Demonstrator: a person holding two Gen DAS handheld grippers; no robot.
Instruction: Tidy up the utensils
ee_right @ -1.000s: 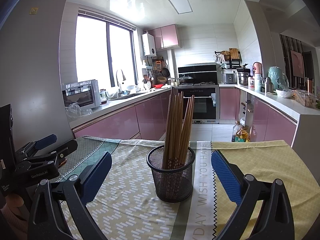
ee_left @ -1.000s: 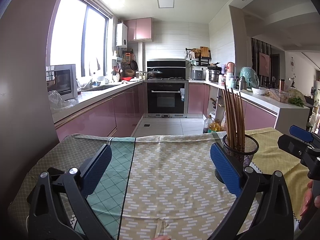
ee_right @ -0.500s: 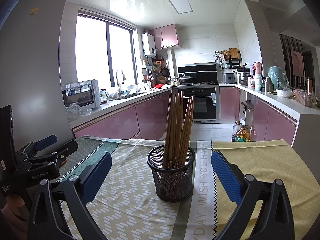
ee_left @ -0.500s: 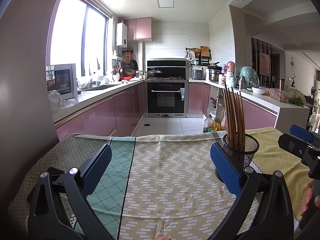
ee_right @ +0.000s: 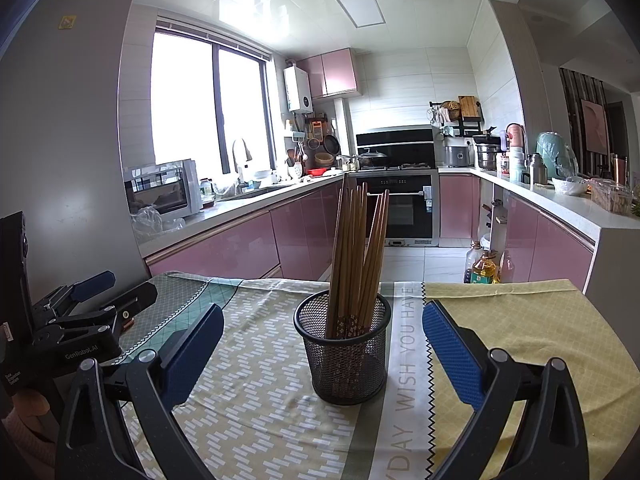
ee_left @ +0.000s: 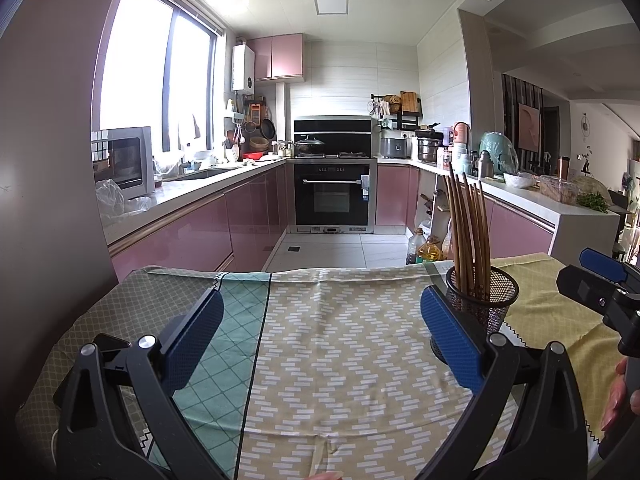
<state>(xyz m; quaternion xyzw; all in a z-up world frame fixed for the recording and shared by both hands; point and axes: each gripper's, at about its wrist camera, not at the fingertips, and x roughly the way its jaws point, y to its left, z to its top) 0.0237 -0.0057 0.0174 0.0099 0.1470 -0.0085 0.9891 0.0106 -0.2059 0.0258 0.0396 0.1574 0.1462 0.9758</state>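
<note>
The right gripper [ee_right: 322, 344] hangs low over the table with its two blue-padded fingers [ee_right: 452, 354] spread wide and nothing between them but air; it grasps nothing. Straight ahead of it, in line with the gap and apart from both pads, stands one black mesh holder [ee_right: 343, 350] on the patterned tablecloth [ee_right: 256, 392]. A bundle of brown wooden chopsticks [ee_right: 356, 256] stands upright in it, leaning slightly apart at the tips; they overlap too much for an exact count, though it is more than six. The left gripper [ee_left: 320, 340] is likewise released, its two fingers [ee_left: 192, 338] wide over bare cloth, with the holder just beyond its right finger. Each gripper shows at the edge of the other's view. A hand [ee_left: 620, 392] grips the right tool's handle. Beyond the table lies a kitchen with pink cabinets [ee_right: 228, 248] and one built-in oven [ee_left: 332, 196]
</note>
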